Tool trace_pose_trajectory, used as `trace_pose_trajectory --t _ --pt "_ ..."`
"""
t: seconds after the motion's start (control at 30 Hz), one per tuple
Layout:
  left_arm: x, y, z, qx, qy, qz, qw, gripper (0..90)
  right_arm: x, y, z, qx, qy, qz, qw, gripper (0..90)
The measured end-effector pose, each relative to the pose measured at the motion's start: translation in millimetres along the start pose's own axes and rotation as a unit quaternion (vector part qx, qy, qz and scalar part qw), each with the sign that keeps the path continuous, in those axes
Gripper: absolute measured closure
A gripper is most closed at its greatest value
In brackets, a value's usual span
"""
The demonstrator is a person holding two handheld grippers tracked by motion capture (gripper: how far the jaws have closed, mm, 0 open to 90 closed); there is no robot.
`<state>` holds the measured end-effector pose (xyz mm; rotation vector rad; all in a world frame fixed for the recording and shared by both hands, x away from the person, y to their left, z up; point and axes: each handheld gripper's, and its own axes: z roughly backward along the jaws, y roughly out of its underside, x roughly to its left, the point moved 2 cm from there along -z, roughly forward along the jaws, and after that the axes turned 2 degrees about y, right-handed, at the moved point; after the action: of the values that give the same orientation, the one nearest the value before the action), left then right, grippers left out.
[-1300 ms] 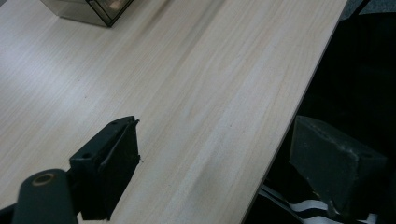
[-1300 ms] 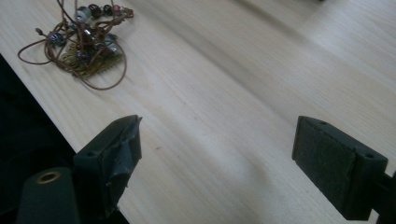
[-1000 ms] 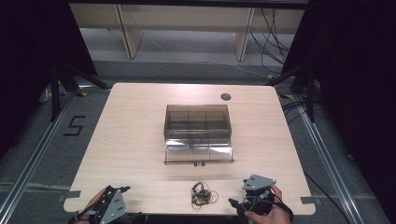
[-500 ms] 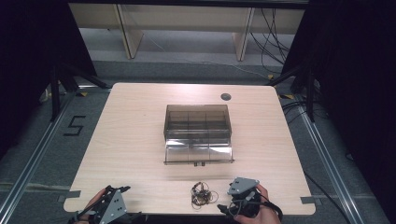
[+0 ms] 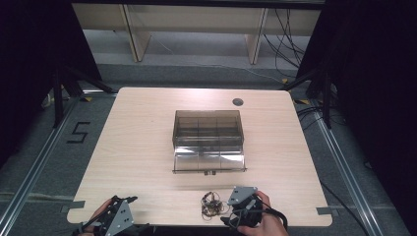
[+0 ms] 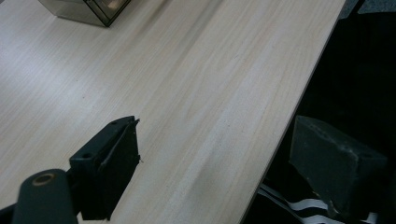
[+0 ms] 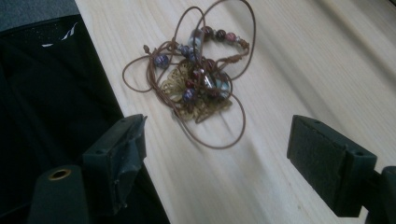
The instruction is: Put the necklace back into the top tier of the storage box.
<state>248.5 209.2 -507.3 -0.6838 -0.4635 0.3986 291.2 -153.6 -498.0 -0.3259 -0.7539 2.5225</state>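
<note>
A tangled brown cord necklace [image 5: 211, 204] with dark beads and a brass pendant lies near the table's front edge. In the right gripper view the necklace [image 7: 201, 84] sits just ahead of my right gripper [image 7: 219, 135], slightly left of centre. The jaws stand wide and have just been closing a little, with only bare wood between them. In the high view my right gripper [image 5: 235, 212] is close to the right of the necklace. My left gripper [image 5: 120, 209] hovers open at the front left corner; its jaws [image 6: 219, 135] straddle the table's edge.
A smoke-tinted clear box [image 5: 208, 129] with several compartments stands mid-table, its lid [image 5: 209, 161] folded down toward me. Its corner [image 6: 88, 7] shows in the left gripper view. The wooden table [image 5: 137, 147] has a cable hole [image 5: 238, 102] at the back right.
My right gripper has slid left along the front edge, up to the necklace. The left gripper, the necklace and the box have kept still.
</note>
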Motion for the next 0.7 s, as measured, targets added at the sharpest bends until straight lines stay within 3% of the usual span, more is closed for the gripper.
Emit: trace_pose_trajectory --t 0.03,0.1,0.13,0.7 --pt "0.0 0.0 0.0 0.0 0.0 0.0 1.0 15.1 0.1 -1.7 -1.6 -0.002 -0.01 0.009 0.9999 21.0" --pt "0.1 0.2 0.1 0.0 0.001 0.001 1.0 15.1 1.1 -5.1 -2.9 0.006 -0.008 0.009 0.9999 21.3" --pt "0.1 0.2 0.0 -0.001 0.0 0.001 1.0 15.1 0.6 -7.2 -4.7 0.003 -0.007 0.021 0.9998 21.4" --pt "0.4 0.5 0.2 -0.001 0.001 0.004 1.0 15.1 3.9 -26.1 -21.9 0.03 -0.027 0.054 0.9977 21.5"
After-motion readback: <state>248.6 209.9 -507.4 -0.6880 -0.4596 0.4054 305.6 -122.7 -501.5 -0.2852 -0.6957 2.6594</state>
